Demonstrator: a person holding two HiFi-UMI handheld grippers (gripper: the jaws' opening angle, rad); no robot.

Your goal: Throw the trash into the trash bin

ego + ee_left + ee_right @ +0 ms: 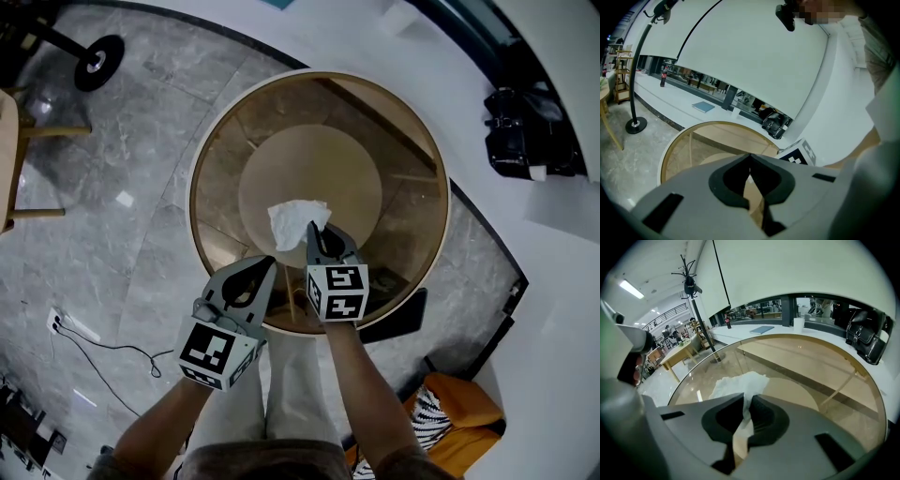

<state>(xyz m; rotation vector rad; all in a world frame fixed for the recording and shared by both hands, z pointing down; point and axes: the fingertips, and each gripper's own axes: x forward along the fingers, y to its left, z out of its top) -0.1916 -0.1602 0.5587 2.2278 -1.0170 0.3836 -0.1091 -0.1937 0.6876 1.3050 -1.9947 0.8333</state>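
We clamp our right gripper [314,229] on the crumpled tissue [287,217] to lift it off the glass table [412,159], while our left gripper [268,262] hangs nearby, jaws together, empty.

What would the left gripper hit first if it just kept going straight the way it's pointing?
Most likely the round glass tabletop. The left gripper, jaws together and empty, points slightly downward across it. Exactly where on the glass it would touch is hard to judge.
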